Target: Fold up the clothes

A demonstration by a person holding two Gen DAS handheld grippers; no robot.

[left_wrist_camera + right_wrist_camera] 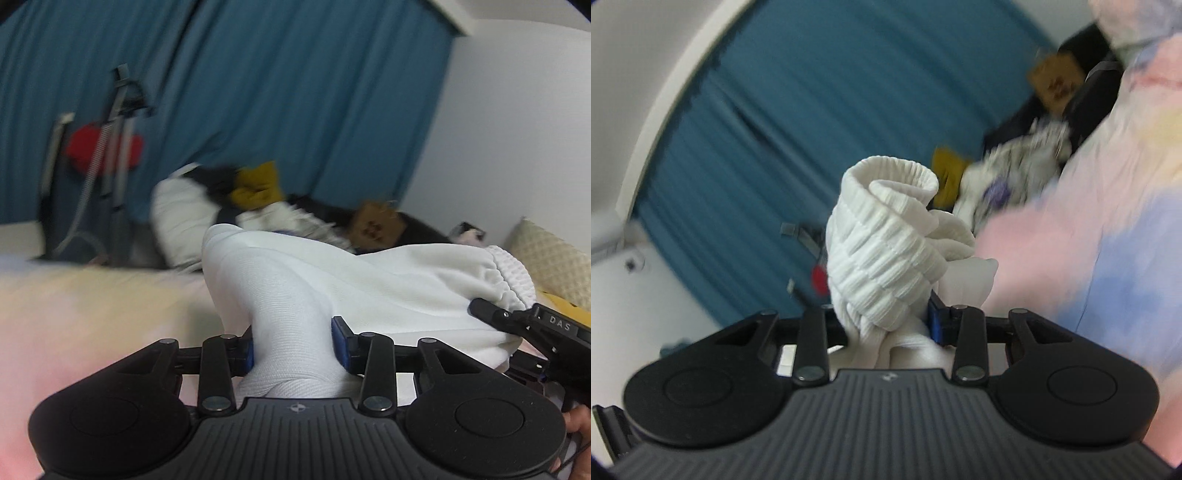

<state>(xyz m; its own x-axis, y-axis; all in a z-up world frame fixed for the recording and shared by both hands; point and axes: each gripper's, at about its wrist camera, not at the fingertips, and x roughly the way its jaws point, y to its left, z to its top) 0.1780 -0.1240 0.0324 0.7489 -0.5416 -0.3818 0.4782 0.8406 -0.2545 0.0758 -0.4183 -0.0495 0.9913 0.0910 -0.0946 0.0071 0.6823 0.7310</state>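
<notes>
While both grippers are clamping it, the garment [332,280] is hanging stretched between them, lifted off the bed [92,314]. You are holding the left gripper [291,343] partly closed, its blue pads [340,343] pressing a bunched fold of smooth fine-knit white cloth. From there the fabric is running right toward the right gripper [517,321], which is entering at the edge and biting the gathered elastic band [509,273].

In the right wrist view, the right gripper [886,325] is likewise partly closed, squeezing the ribbed white band [886,236]. The band is curling into a cone-like roll that is rising straight out from the jaws. One blue pad [936,317] is showing; the other is hidden by cloth.

The garment's long axis is lying roughly level, from the left gripper to the right, band end at the right.

A blurred pile of clothes [229,206] is sitting beyond, against a blue curtain [258,92]. The bed cover is showing soft pastel patches.
</notes>
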